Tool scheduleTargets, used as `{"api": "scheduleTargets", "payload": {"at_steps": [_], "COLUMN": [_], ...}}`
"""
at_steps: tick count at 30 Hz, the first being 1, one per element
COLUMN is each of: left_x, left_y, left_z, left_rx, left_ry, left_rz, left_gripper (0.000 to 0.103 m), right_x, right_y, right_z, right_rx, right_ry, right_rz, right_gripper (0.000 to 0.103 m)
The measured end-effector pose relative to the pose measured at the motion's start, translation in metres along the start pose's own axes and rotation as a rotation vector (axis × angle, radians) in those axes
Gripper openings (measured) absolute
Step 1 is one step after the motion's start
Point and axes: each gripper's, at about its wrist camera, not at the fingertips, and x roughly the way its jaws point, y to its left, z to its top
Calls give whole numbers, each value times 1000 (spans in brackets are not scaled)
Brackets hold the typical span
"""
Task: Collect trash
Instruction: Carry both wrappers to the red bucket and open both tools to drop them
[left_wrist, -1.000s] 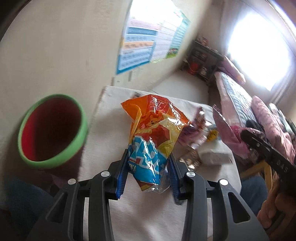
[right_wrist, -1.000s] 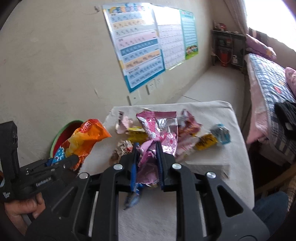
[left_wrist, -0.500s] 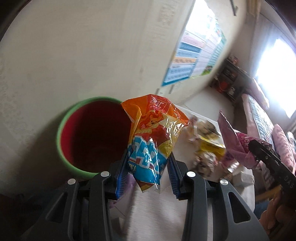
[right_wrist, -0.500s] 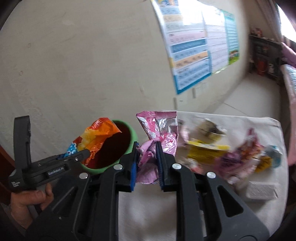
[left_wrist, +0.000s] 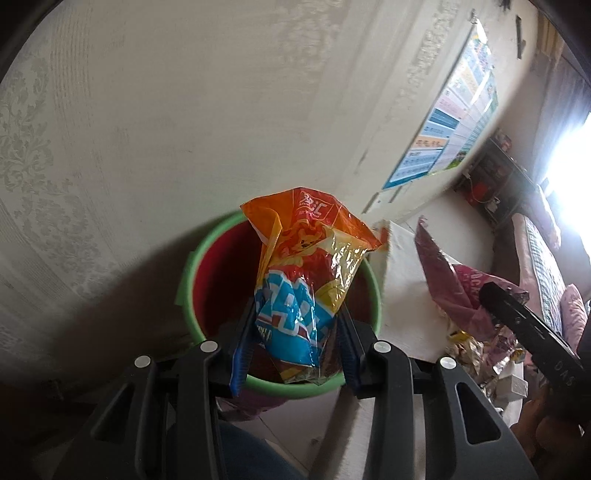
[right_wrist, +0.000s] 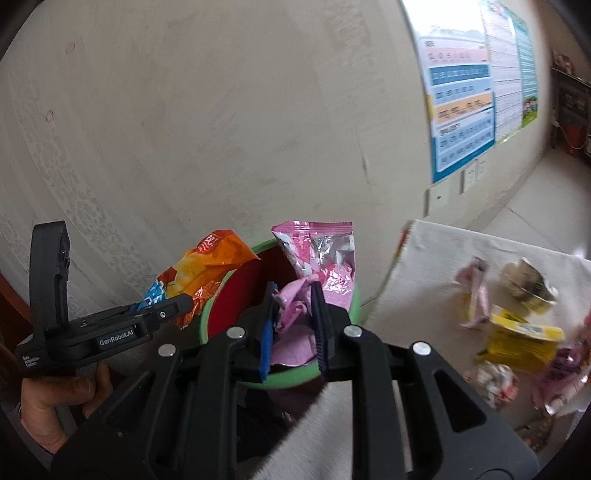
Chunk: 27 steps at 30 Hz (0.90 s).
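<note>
My left gripper (left_wrist: 295, 321) is shut on an orange, yellow and blue snack bag (left_wrist: 310, 273), held right over the mouth of a red bin with a green rim (left_wrist: 186, 280). My right gripper (right_wrist: 293, 295) is shut on a crumpled pink and silver wrapper (right_wrist: 321, 258) above the same bin (right_wrist: 207, 317). In the right wrist view the left gripper (right_wrist: 173, 301) with the orange bag (right_wrist: 199, 269) sits at the bin's left edge. In the left wrist view the pink wrapper (left_wrist: 447, 291) hangs to the right, over the table's end.
The bin stands on the floor against a cream wall, at the end of a white-clothed table (right_wrist: 436, 280). Several wrappers, one yellow (right_wrist: 521, 338), lie on the cloth. A hand (right_wrist: 55, 402) holds the left gripper. Posters (right_wrist: 465, 99) hang on the wall.
Both grippers have swung left from over the table to above the bin, each still holding its wrapper. The bin has come from the left edge to the middle of both views.
</note>
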Motion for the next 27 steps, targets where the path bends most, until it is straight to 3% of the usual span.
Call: {"api": "scheduleTargets", "payload": {"at_steps": [17, 23, 24, 26, 27], "left_x": [19, 23, 22, 19, 18], "left_y": [34, 39, 40, 42, 43], "left_z": [9, 13, 14, 14, 14], "left_rx": [-38, -65, -70, -80, -83], "left_ry": [27, 20, 15, 0, -7], "left_rz": [-15, -26, -28, -26, -24], "left_gripper": [39, 44, 51, 68, 77], "right_x": [54, 63, 63, 63, 63], "right_y": [21, 27, 28, 31, 31], "right_z": [3, 2, 2, 0, -1], "right_rx": [-29, -39, -43, -64, -67], "right_ry": [91, 111, 113, 111, 108], "right_rz": [-10, -16, -13, -24, -25], "right_gripper": [19, 21, 21, 44, 50]}}
